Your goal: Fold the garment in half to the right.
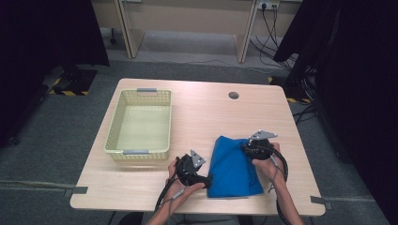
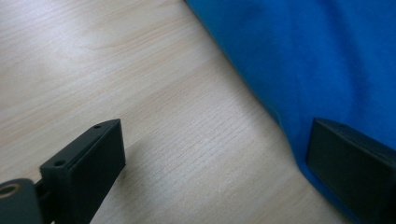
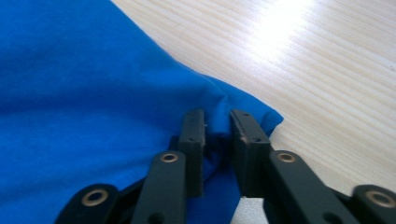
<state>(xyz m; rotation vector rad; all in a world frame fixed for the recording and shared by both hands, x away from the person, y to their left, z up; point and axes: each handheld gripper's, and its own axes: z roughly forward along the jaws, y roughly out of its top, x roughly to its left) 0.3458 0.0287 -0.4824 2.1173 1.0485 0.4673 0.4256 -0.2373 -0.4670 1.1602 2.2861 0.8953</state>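
A folded blue cloth lies on the wooden table near the front right. My right gripper sits at the cloth's far right corner; in the right gripper view its jaws stand close together with a raised fold of the blue cloth pinched between them. My left gripper rests low at the cloth's left edge. In the left gripper view it is wide open, one finger over bare wood and the other finger over the hem of the blue cloth.
A pale yellow plastic basket, with nothing in it, stands on the left half of the table. A round cable hole lies at the back. Desk legs and cables are on the floor behind; dark curtains hang on both sides.
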